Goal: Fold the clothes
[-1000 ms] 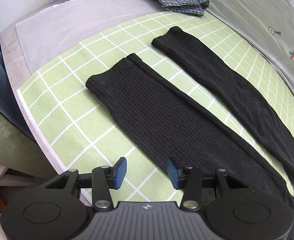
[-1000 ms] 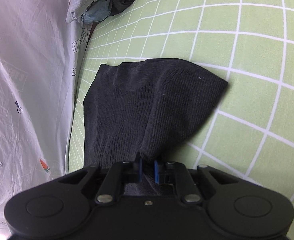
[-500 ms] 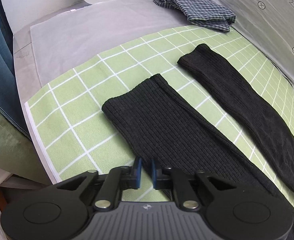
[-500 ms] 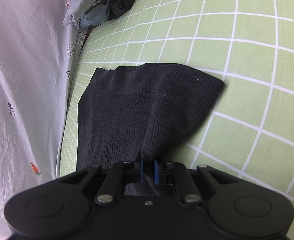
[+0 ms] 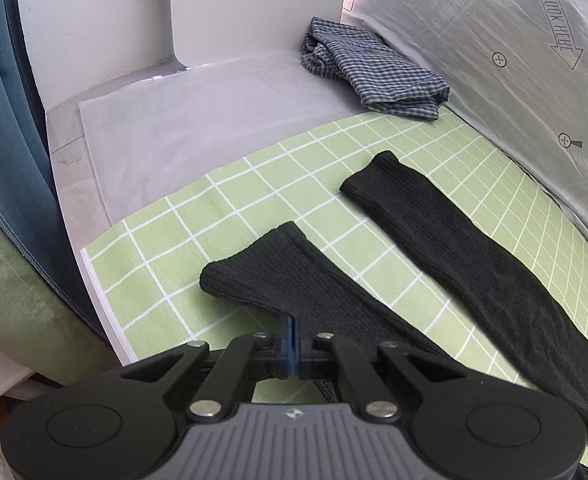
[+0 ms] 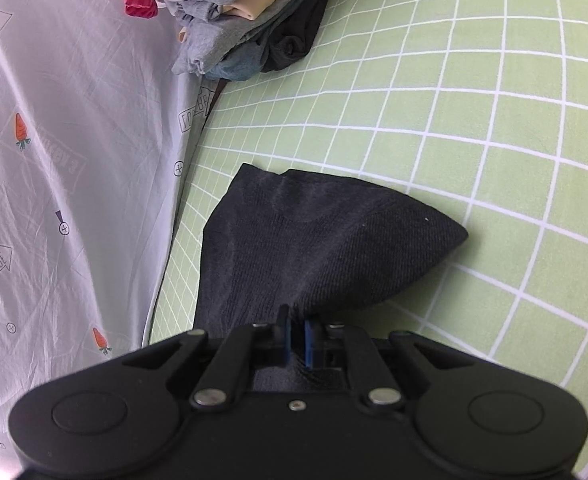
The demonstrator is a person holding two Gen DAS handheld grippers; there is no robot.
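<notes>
Left wrist: left tool [image 5: 292, 346] pinching black leggings [image 5: 294, 280] edge, right tool [image 6: 297, 340] likewise

A green grid mat [image 5: 230, 216] covered the surface, a white carrot-print sheet [image 6: 74, 152] beside it; teal curtain [image 5: 2, 128] hung left, white wall [image 5: 94, 20] behind.

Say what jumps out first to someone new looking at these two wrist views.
The black ribbed knit leggings dominate, spread in two long legs across the green white-grid mat. The left gripper is shut on the near leg's edge, and the right gripper pinches the other end, lifting it into a tent. Next, the crumpled blue checked shirt at the mat's far edge, and the stack of folded clothes beside the carrot-print sheet.
</notes>
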